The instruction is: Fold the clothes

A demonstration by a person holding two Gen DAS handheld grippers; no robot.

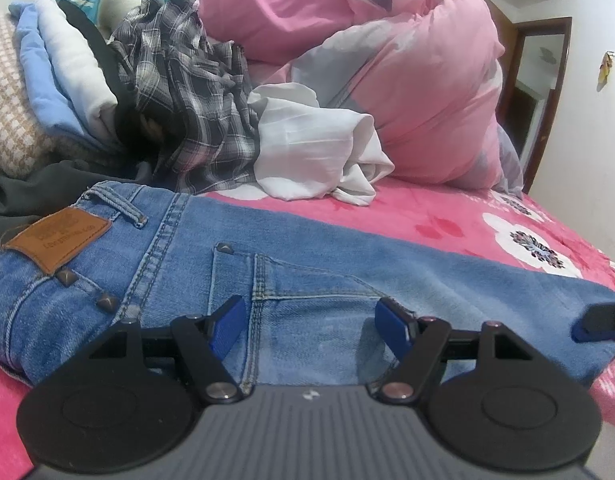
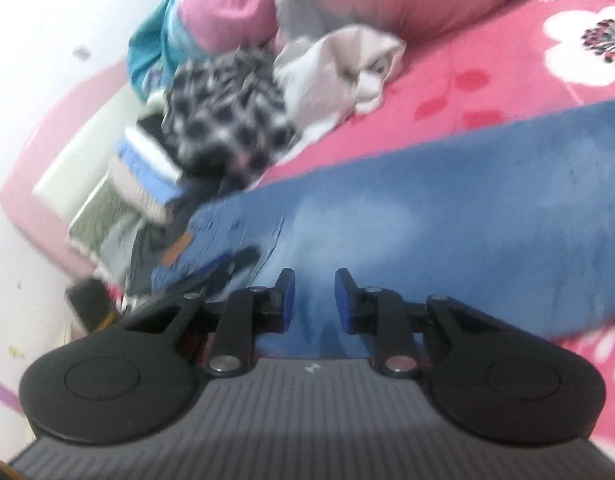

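Note:
Blue jeans (image 1: 307, 248) lie flat across the pink floral bedsheet (image 1: 427, 216), back side up, with the brown leather patch (image 1: 57, 238) at the left. My left gripper (image 1: 309, 316) hovers low over the back pocket with its blue pads wide apart and nothing between them. The right wrist view is blurred. In it my right gripper (image 2: 315, 284) stands over the jeans (image 2: 427, 220) with a narrow gap between its pads and no cloth pinched. One of its fingers (image 1: 599, 320) shows at the right edge of the left wrist view.
A crumpled plaid shirt (image 1: 195, 100) and a white garment (image 1: 311, 148) lie behind the jeans. A stack of folded clothes (image 1: 67, 64) sits at the far left, with dark cloth (image 1: 19, 200) in front of it. A bulky pink duvet (image 1: 407, 60) fills the back.

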